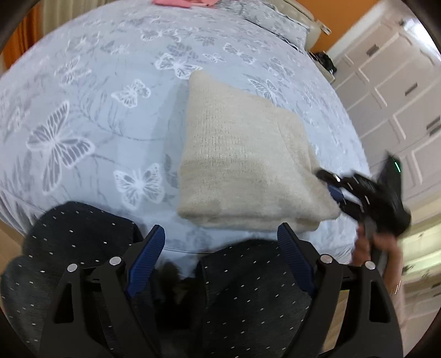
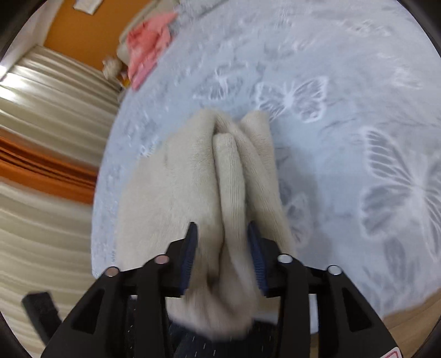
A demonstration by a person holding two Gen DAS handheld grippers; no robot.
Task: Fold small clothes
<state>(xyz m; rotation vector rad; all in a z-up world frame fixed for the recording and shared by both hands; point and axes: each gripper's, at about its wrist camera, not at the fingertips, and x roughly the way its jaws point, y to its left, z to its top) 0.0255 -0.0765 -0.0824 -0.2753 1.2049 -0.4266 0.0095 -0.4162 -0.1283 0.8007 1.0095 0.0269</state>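
Note:
A beige knit sweater lies folded into a thick block on the butterfly-print bedspread. My left gripper hangs open just short of its near edge, with nothing between the blue pads. My right gripper is at the sweater's right corner, held by a hand. In the right wrist view, a thick fold of the sweater runs between the right gripper's fingers. The jaws stand partly apart around it and the picture is blurred, so I see no firm pinch.
Pink clothes lie at the bed's far end beside a pillow. White wardrobe doors stand to the right, curtains on the other side. The person's dark dotted clothing fills the near edge.

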